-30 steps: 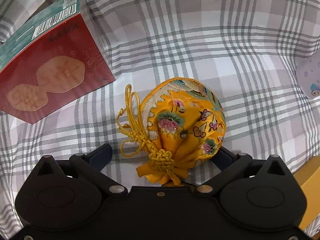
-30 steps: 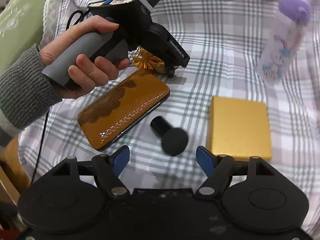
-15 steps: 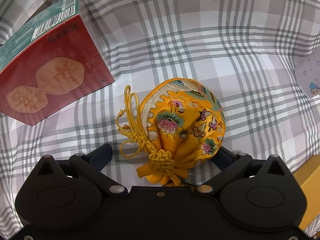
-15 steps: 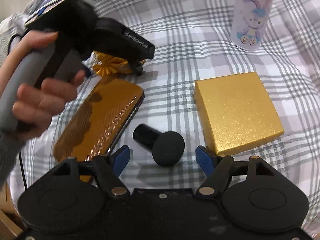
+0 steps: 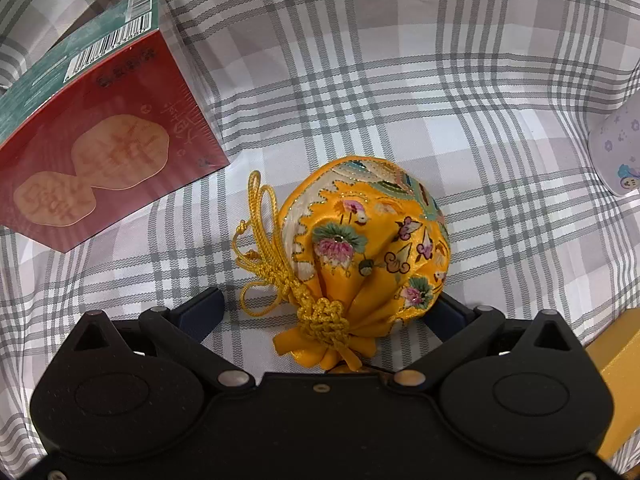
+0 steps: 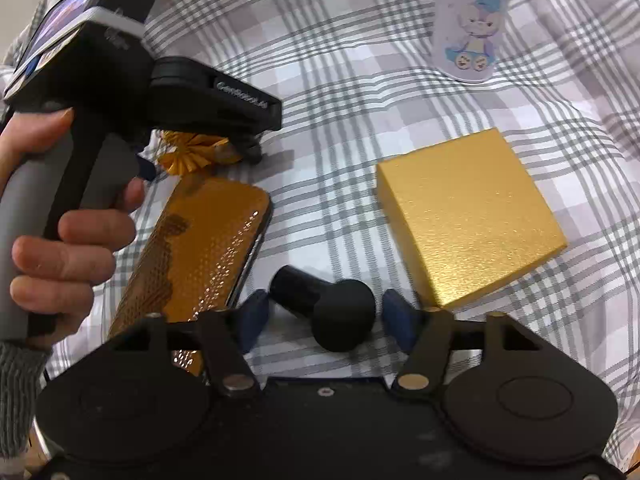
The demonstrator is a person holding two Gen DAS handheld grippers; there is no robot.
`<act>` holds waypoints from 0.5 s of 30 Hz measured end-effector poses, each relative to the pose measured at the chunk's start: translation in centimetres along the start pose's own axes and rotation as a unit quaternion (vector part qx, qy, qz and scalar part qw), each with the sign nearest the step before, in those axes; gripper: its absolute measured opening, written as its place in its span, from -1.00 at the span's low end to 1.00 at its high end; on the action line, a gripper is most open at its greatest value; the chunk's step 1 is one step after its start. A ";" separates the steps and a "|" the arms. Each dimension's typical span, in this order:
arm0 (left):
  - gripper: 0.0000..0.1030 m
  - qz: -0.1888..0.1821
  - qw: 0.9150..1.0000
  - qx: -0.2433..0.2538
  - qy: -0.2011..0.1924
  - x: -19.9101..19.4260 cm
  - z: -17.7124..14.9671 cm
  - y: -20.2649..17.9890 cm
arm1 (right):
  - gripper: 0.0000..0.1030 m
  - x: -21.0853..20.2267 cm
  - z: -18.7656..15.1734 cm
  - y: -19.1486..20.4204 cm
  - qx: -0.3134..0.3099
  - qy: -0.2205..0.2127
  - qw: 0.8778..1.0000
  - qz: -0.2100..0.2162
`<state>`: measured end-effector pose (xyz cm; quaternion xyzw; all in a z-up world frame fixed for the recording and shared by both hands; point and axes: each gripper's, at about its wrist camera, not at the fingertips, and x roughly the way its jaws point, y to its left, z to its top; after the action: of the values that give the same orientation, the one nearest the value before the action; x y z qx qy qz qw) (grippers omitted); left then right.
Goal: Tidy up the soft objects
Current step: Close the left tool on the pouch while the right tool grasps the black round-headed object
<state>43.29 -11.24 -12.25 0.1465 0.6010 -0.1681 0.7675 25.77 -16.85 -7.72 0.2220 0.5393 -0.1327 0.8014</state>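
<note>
A yellow embroidered drawstring pouch (image 5: pixel 364 248) with a gold knotted cord lies on the plaid cloth. My left gripper (image 5: pixel 324 312) is open, its fingers on either side of the pouch's gathered end; the right finger touches the pouch. In the right wrist view only the pouch's ruffled end (image 6: pixel 192 156) shows under the left gripper's body. A black foam piece (image 6: pixel 332 312) with a round head and short stem lies between the fingers of my right gripper (image 6: pixel 324 320), which is open with small gaps on both sides.
A red and green box (image 5: pixel 92 140) lies left of the pouch. A gold box (image 6: pixel 472 216) sits right of the foam piece, and an orange glossy case (image 6: pixel 200 248) left of it. A lavender printed bottle (image 6: pixel 472 24) stands at the back.
My right gripper has moved forward onto the black foam piece and its fingers have narrowed around it. The left gripper and the pouch have hardly moved.
</note>
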 end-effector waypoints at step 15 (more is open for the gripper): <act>0.96 -0.002 1.000 -0.003 0.002 -0.1 0.4 0.4 | -0.23 -0.1 1.2 -1.0 -0.032 -0.007 0.999 0.009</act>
<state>43.74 -11.01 -12.03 0.1430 0.6036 -0.1676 0.7662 26.28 -18.31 -7.45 0.2000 0.5357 -0.1097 0.8130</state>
